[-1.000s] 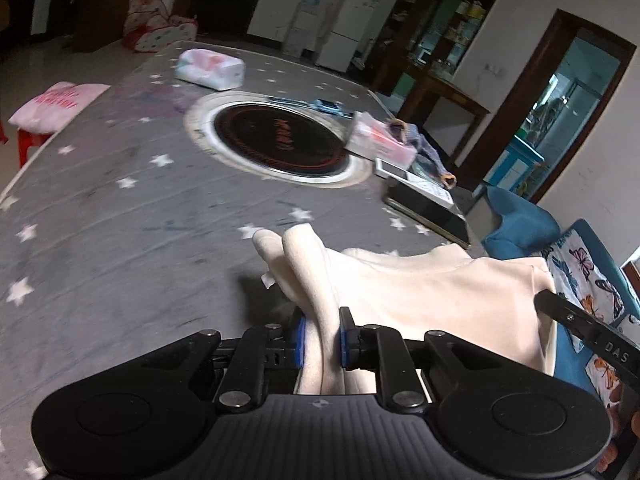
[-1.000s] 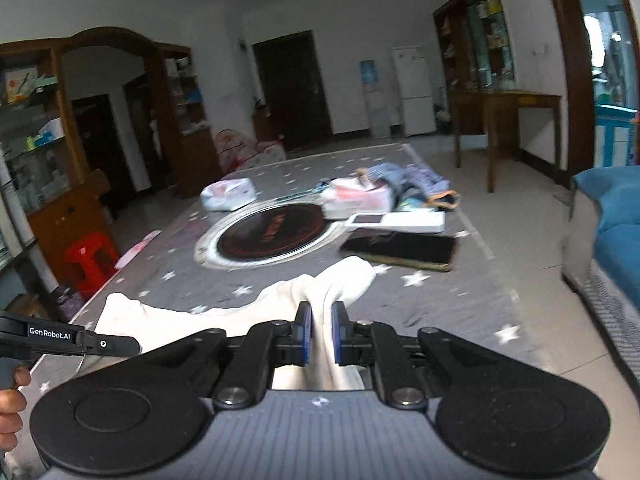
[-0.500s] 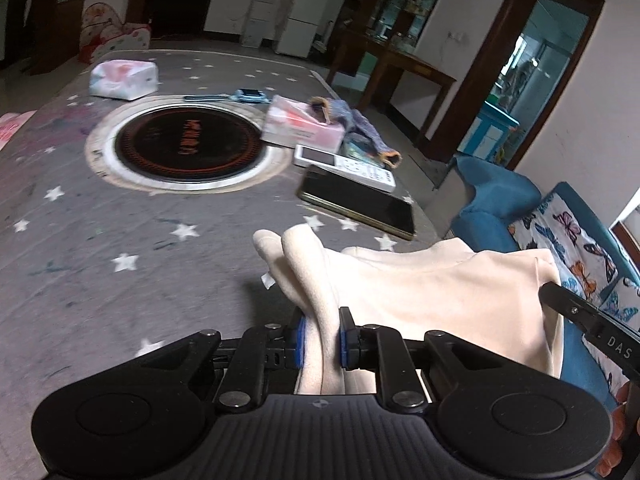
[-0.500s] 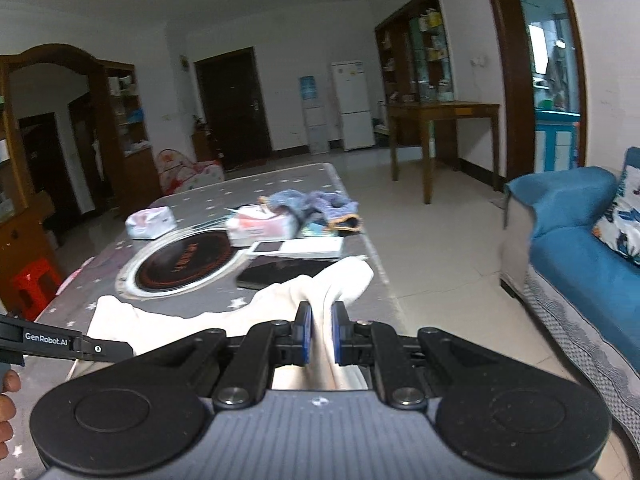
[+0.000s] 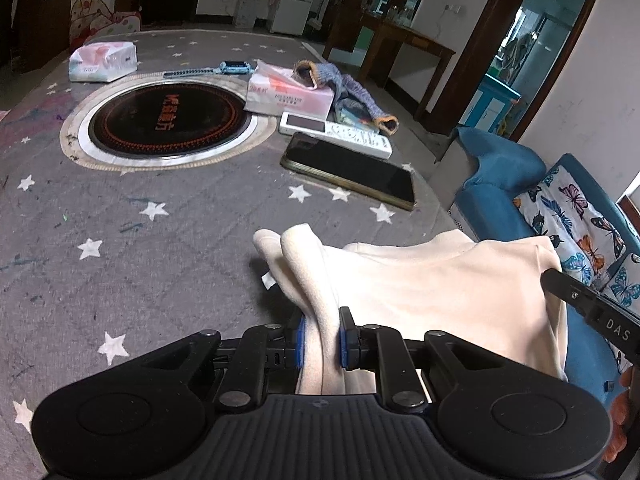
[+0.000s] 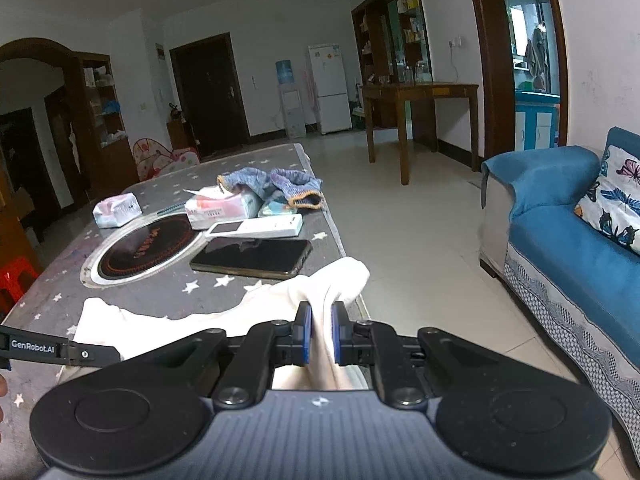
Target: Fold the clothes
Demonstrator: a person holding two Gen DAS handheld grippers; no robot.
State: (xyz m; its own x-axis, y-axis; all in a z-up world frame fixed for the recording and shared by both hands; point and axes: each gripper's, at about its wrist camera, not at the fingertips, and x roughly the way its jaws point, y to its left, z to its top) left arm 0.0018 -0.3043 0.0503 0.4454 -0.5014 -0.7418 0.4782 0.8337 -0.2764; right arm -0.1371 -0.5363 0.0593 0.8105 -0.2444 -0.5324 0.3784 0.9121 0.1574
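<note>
Left tool [image 5: 320,338] pinches a bunched corner of the cream garment [image 5: 440,280]; right tool [image 6: 319,334] pinches the opposite corner. I hold it stretched over the worktop [image 5: 160,240] edge. Fold looks mid-way; laying down remains.

Home living and dining room. Grey star-print cloth covers the worktop [image 5: 120,240], with a round induction hob [image 5: 168,120] set into it. A blue sofa [image 6: 560,240] carries a butterfly-print cushion [image 6: 616,204]. White fridge [image 6: 326,88] and water dispenser [image 6: 290,100] stand against the far wall. Wooden side table [image 6: 420,92], dark wood shelving [image 6: 100,112], tiled floor [image 6: 420,220]. 2 tissue packs [image 5: 288,92] and a phone [image 5: 352,170] lie on the worktop.
</note>
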